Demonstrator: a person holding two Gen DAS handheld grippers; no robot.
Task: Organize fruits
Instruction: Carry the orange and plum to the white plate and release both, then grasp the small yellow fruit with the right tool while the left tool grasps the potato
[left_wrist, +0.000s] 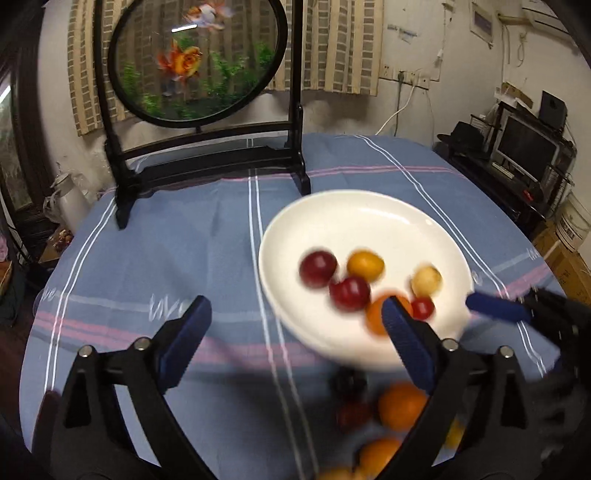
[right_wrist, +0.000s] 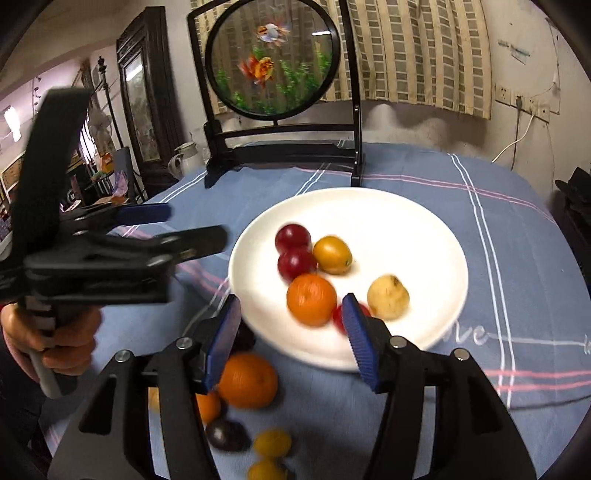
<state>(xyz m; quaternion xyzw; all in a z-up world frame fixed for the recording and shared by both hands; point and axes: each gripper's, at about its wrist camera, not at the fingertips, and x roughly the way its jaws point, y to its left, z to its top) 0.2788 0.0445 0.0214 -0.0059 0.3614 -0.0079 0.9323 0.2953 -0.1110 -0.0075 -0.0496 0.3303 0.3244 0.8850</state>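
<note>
A white plate (right_wrist: 406, 229) on the blue tablecloth holds two dark red plums (right_wrist: 293, 236), a yellow-orange fruit (right_wrist: 332, 254), an orange (right_wrist: 311, 299), a pale yellow fruit (right_wrist: 388, 297) and a small red fruit partly hidden behind a finger. The plate also shows in the left wrist view (left_wrist: 369, 221). My right gripper (right_wrist: 291, 325) is open and empty at the plate's near edge. My left gripper (left_wrist: 295, 325) is open and empty, left of the plate; it shows in the right wrist view (right_wrist: 177, 225). Loose fruit lies near me: an orange (right_wrist: 247, 380), a dark plum (right_wrist: 227, 435), small yellow fruits (right_wrist: 271, 443).
A round goldfish screen on a black stand (right_wrist: 273, 59) stands at the table's far side. A white kettle (right_wrist: 184, 158) is beyond the table's left edge. Shelves with a monitor (left_wrist: 524, 147) stand to the right. The right gripper's blue finger (left_wrist: 495, 306) reaches in by the plate.
</note>
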